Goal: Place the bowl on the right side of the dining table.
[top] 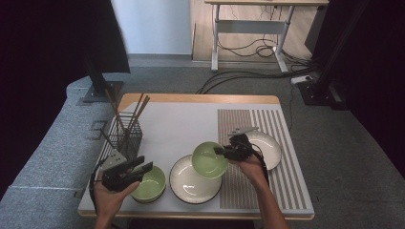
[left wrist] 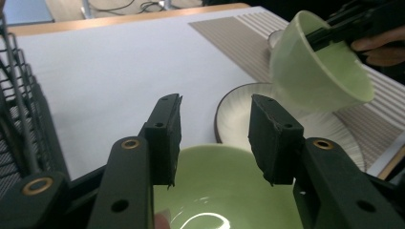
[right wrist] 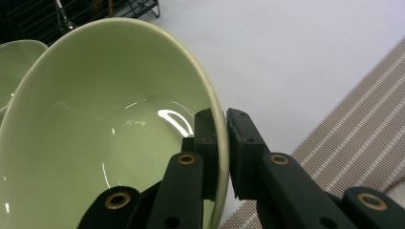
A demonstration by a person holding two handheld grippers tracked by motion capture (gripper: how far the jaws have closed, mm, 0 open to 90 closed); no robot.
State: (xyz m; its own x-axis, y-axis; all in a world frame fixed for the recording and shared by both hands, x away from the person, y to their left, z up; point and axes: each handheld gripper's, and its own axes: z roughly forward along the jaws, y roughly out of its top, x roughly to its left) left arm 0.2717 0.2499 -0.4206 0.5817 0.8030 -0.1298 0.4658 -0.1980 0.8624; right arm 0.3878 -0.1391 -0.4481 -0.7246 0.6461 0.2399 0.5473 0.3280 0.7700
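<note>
Green bowl [top: 209, 160] rim pinched in right tool [top: 224, 151], tilted above plate [top: 188, 183]; left tool [top: 143, 168] released.

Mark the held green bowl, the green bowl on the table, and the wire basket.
held green bowl [top: 209, 160], high view, inside of the bowl
green bowl on the table [top: 151, 184], high view, inside near the rim
wire basket [top: 125, 134], high view, front mesh wall
</note>
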